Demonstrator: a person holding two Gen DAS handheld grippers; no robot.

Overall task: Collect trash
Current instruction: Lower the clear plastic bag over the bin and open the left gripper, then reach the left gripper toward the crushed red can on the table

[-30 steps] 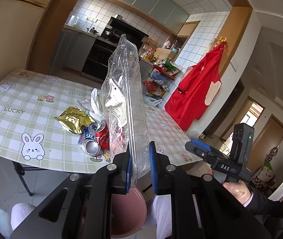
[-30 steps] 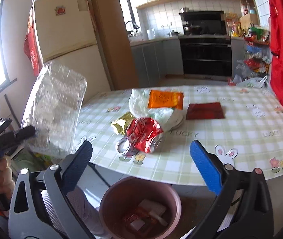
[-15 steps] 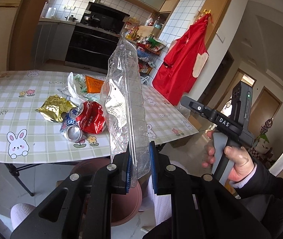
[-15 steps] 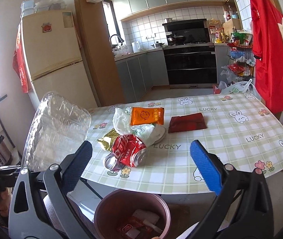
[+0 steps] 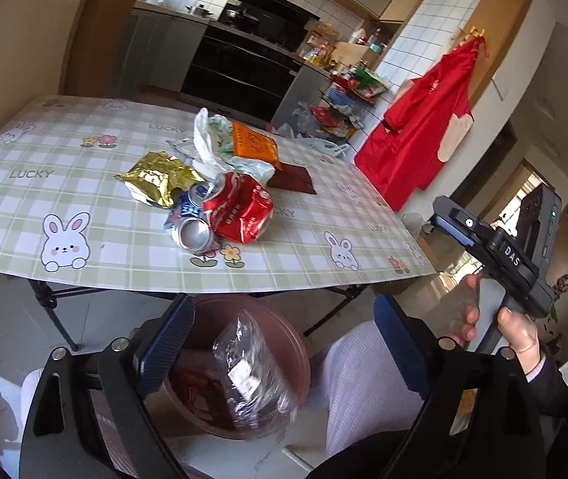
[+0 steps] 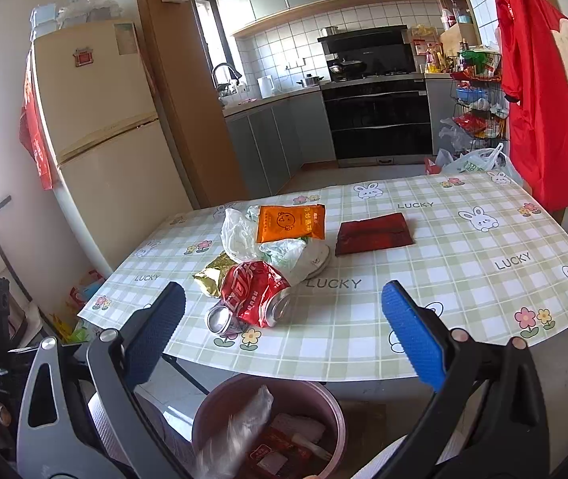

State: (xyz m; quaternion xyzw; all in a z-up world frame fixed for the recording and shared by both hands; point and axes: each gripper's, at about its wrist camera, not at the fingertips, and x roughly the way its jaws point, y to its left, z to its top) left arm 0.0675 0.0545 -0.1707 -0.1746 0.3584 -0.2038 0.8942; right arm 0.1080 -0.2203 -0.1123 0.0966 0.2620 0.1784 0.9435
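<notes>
Trash — crushed red can (image 6: 255, 294): light, dented, slick; I'd pinch its flattened middle | my left gripper (image 5: 284, 343) opening, nothing between | right gripper (image 6: 284, 329) spread wide, empty

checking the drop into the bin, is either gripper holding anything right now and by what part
Nothing is held. The left gripper is opening, nothing between its jaws; the clear plastic tray lies in the bin. The right gripper is open and empty.
</notes>
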